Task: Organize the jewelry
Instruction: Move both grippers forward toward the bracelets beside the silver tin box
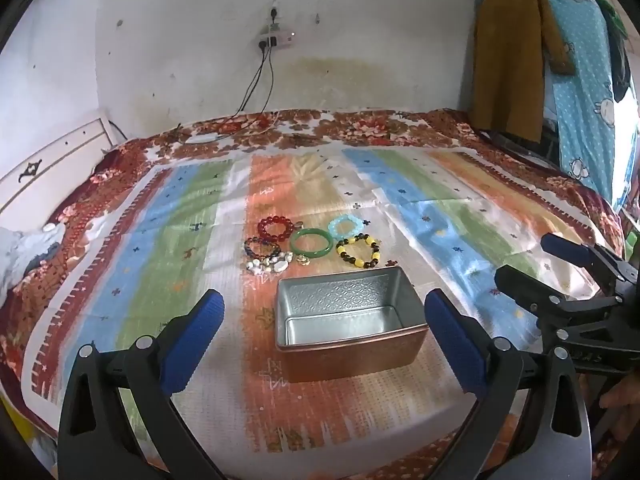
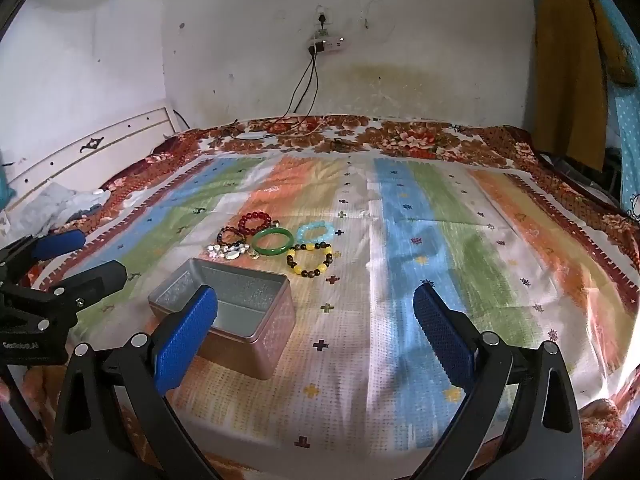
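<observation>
Copper-coloured and lidless, a metal tin [image 1: 348, 322] sits empty on a striped bedspread [image 1: 440, 216], with a cluster of bracelets just beyond it: red beads [image 1: 275, 229], a green bangle [image 1: 311, 244], a pale blue one [image 1: 345, 228] and a yellow-and-brown one [image 1: 358, 252]. Both the left gripper [image 1: 324, 344] and right gripper [image 2: 316, 340] hover released, holding nothing. No piece looks packed yet, so the next move likely calls for reaching past the tin to pinch one bracelet.

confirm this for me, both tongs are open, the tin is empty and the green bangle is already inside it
Not quite. The green bangle is not inside the tin; it lies on the bedspread beyond it, among the bead bracelets, as the left wrist view shows. Both tongs are open and the tin is empty.
</observation>
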Motion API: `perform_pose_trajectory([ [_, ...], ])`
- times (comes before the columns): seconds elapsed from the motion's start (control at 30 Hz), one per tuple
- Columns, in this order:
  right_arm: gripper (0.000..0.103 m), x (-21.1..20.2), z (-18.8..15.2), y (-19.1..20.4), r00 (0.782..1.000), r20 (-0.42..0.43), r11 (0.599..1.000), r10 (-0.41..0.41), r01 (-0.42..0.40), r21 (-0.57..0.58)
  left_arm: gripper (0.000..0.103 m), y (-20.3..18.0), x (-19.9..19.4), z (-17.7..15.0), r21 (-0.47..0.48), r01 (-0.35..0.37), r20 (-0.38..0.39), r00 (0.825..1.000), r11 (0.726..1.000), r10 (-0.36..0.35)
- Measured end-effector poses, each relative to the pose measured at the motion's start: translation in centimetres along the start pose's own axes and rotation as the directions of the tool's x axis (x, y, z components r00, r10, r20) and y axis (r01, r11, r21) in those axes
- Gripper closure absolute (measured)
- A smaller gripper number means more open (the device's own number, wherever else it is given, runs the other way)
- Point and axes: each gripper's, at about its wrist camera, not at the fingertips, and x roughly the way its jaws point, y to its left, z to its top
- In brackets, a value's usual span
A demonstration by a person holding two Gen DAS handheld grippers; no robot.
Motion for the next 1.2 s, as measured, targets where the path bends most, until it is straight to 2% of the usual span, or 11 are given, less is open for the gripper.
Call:
perform_pose_trajectory([
  [0.27,0.004,0.2,0.2,0.2,0.999,-0.011,0.999,0.04,-0.04,-0.006,0.005,0.2,0.1,-0.3,0.004,-0.004,-0.016,1.0,1.0,0.004],
  [0.53,0.004,0.2,0.3,-0.1,0.994,-0.036,0.994,0.105,-0.105,0.007,0.005,1.6,-0.6,0.4,-0.056,0.07,-0.01,0.997,0.996,-0.07],
  [0.67,0.004,0.3,0.4,0.2,0.988,-0.057,0.99,0.141,-0.142,-0.002,0.005,2.4,-0.7,0.5,-0.076,0.096,-0.035,0.994,0.992,-0.099],
  [0.83,0.004,0.2,0.4,0.6,0.982,-0.068,0.984,0.178,-0.179,-0.012,0.005,1.9,-0.9,0.2,-0.047,0.076,-0.041,0.996,0.996,-0.078],
  [0.97,0.004,0.0,0.4,1.2,0.98,-0.076,0.981,0.183,-0.187,-0.046,0.005,2.3,-0.5,0.2,-0.075,0.044,-0.066,0.997,0.996,-0.049],
  [1.2,0.004,0.0,0.3,1.7,0.978,-0.085,0.979,0.19,-0.195,-0.064,0.005,2.9,-0.3,0.2,-0.083,0.055,-0.088,0.994,0.995,-0.062],
])
